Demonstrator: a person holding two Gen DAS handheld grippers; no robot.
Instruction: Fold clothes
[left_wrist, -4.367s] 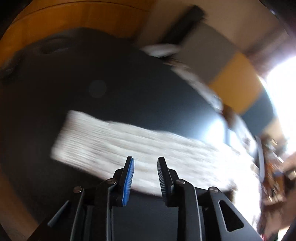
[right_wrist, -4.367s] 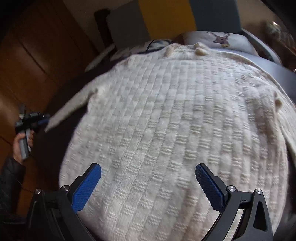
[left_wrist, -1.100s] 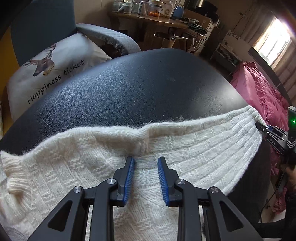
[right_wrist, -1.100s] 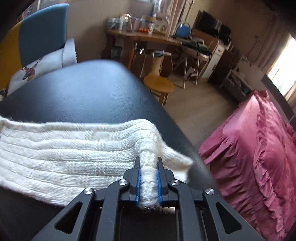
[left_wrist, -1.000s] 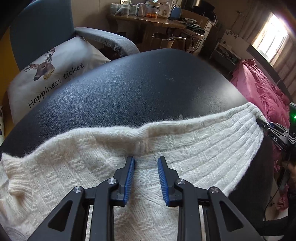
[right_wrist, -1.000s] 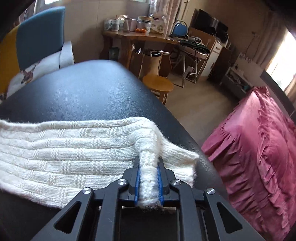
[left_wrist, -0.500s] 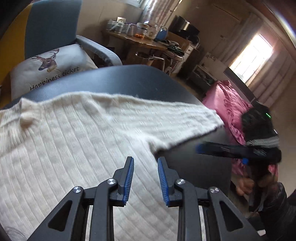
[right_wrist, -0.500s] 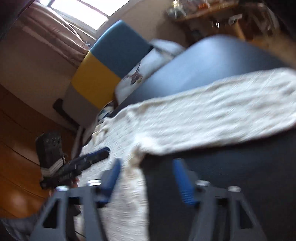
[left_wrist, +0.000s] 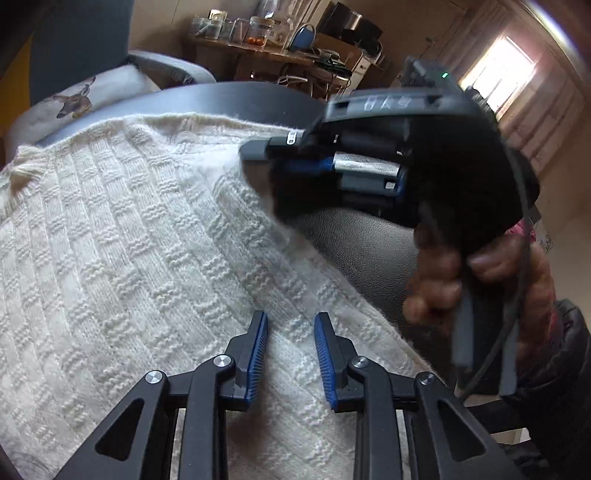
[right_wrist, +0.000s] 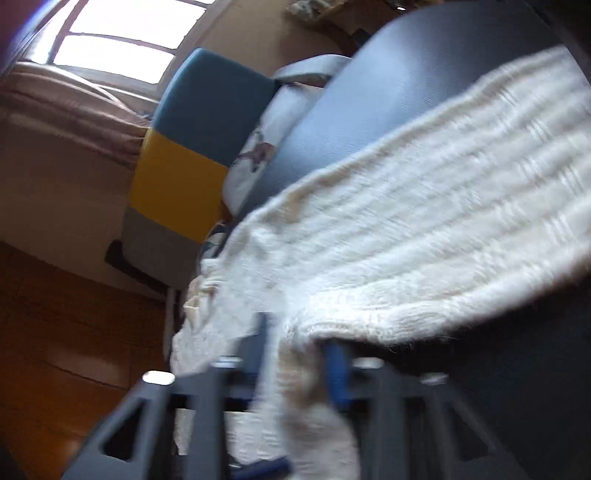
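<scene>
Left wrist view: the left gripper hangs half open, pads clear above the sweater spread on the dark table, while at two o'clock a hand holds the right gripper level. Right wrist view, blurred: the right gripper is clenched on a sweater fold, rolled sideways, sleeve stretching toward two o'clock.

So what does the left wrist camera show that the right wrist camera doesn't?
Only the left wrist view shows the right gripper from outside, the hand holding it, the cluttered wooden table, and the left gripper with jaws apart over the knit. Only the right wrist view shows the blue and yellow chair back and knit bunched between its own shut jaws. Both show the cream sweater on the dark surface.
</scene>
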